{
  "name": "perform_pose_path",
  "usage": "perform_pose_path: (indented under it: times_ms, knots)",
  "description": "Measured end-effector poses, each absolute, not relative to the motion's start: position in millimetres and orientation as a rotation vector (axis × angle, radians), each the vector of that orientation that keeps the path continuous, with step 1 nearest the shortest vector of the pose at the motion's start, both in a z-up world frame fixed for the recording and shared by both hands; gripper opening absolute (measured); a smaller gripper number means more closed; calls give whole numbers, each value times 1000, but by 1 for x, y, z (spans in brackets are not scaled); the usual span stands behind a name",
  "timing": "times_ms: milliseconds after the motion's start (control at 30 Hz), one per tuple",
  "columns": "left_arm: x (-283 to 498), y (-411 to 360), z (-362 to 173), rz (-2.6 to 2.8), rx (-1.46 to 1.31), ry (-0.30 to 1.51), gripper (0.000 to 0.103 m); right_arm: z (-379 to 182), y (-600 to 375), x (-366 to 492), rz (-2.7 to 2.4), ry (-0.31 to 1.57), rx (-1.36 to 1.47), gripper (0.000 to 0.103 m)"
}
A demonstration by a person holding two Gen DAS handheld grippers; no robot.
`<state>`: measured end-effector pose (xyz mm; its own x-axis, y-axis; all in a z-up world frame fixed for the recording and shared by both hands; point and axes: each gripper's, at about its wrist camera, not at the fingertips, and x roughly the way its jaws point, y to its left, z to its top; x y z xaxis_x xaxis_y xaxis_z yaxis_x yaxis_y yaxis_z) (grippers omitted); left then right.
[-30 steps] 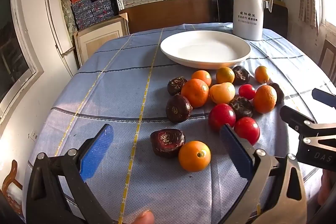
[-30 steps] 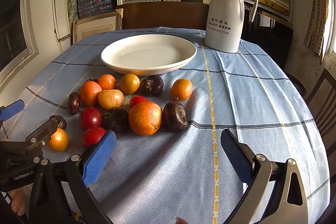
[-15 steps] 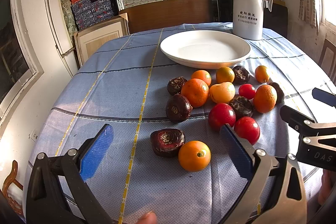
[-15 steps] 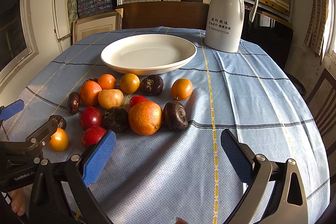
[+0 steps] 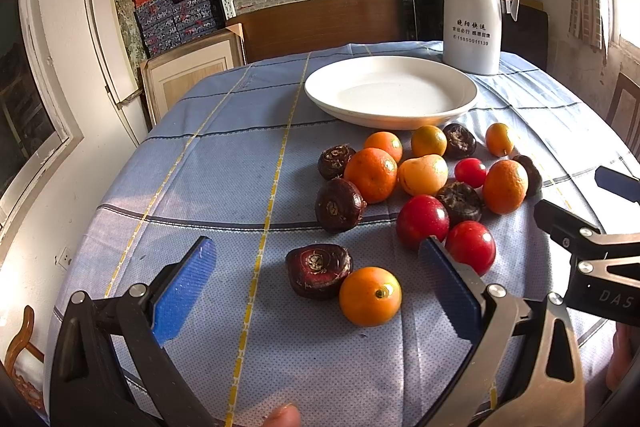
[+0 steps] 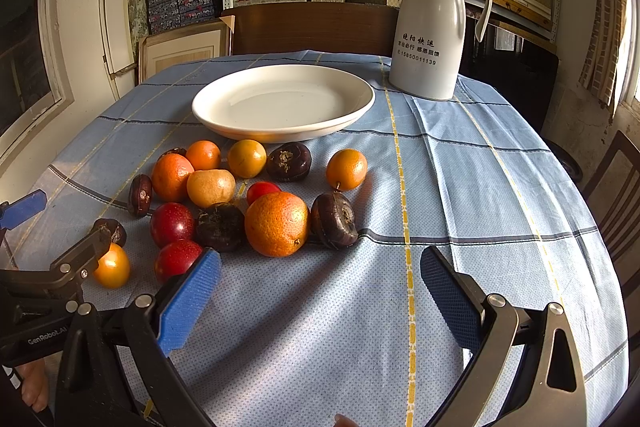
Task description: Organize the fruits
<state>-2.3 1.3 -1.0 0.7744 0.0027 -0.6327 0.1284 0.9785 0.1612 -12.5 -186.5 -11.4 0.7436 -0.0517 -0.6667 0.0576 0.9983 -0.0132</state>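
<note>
Since nothing's been moved yet, the white plate (image 6: pixel 208 115) sits bare near the table's far edge, with the fruits (image 6: pixel 240 199) scattered just in front of it. Both the left gripper (image 5: pixel 318 289) and right gripper (image 6: pixel 320 285) hang spread wide, holding nothing. The big orange (image 6: pixel 278 223) looks firm, so grab around its middle; the cherry tomatoes (image 5: pixel 470 245) are slick and squishy, go gentle.

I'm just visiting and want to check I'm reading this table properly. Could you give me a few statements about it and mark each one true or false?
1. The white plate has no fruit on it. True.
2. The left gripper is squeezing an orange. False: it is open and holds nothing.
3. The white jug stands behind the plate. True.
4. The right gripper is clamped shut. False: its jaws are wide apart.
5. The fruit lies on a blue checked tablecloth. True.
</note>
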Motion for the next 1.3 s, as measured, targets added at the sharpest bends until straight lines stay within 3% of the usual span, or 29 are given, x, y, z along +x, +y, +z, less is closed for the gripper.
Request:
perform_pose_path:
  times_ms: [1300]
  knots:
    - [-1,0,-12,-71,213,686,99,-12,-186,-12,-60,732,8,100]
